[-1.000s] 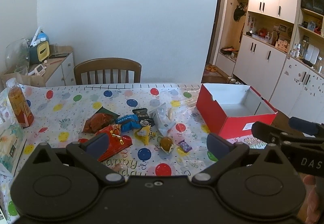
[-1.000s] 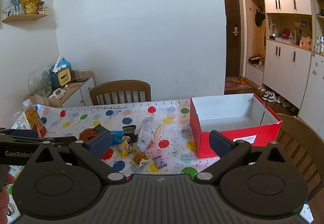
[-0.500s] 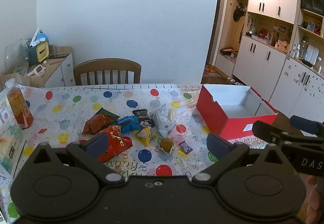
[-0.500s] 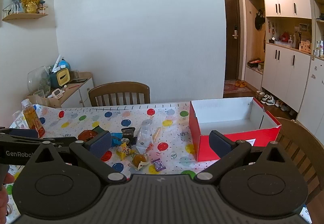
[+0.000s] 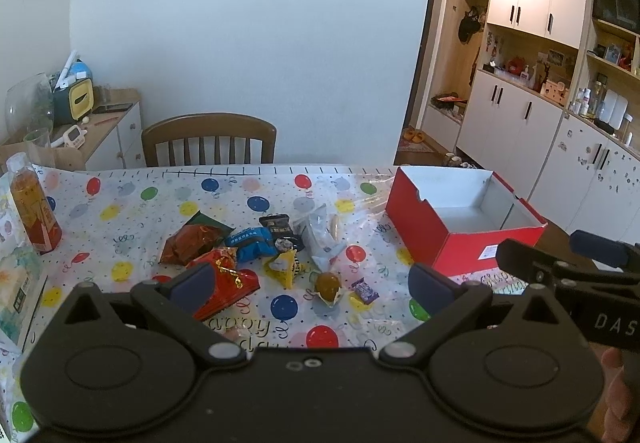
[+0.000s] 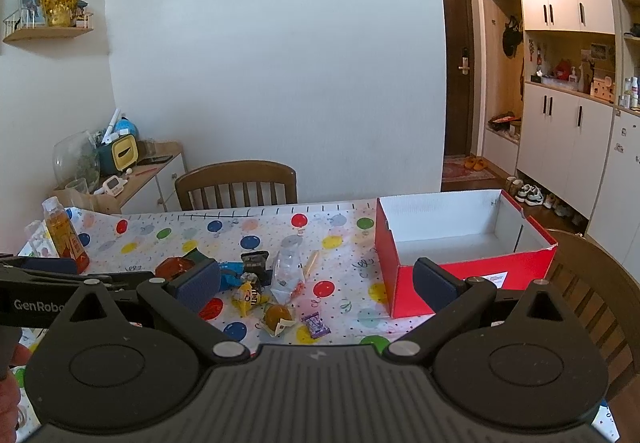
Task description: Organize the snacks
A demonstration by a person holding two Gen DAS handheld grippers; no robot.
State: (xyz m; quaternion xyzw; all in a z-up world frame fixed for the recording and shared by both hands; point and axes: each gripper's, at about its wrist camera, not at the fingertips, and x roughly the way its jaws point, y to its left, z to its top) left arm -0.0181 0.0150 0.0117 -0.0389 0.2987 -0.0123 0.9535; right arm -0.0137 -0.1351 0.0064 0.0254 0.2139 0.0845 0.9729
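Note:
A pile of snacks lies mid-table: a red packet (image 5: 224,285), a brown-orange bag (image 5: 188,243), a blue packet (image 5: 252,241), a yellow packet (image 5: 286,267), a clear bag (image 5: 320,237), a round brown sweet (image 5: 327,284) and a small purple candy (image 5: 365,290). An open red box (image 5: 452,231) with a white inside stands empty to the right. My left gripper (image 5: 310,283) is open, held above the table's near edge before the pile. My right gripper (image 6: 316,281) is open too, a little to the right, facing the pile (image 6: 276,279) and the red box (image 6: 460,243).
An orange drink bottle (image 5: 34,213) and a flat pale packet (image 5: 18,289) sit at the table's left. A wooden chair (image 5: 208,141) stands behind the table, another chair (image 6: 592,291) at the right. A side cabinet (image 5: 108,131) with clutter is far left.
Both grippers have drifted slightly; the right one rose a little. Nothing on the table has moved and both stay open.

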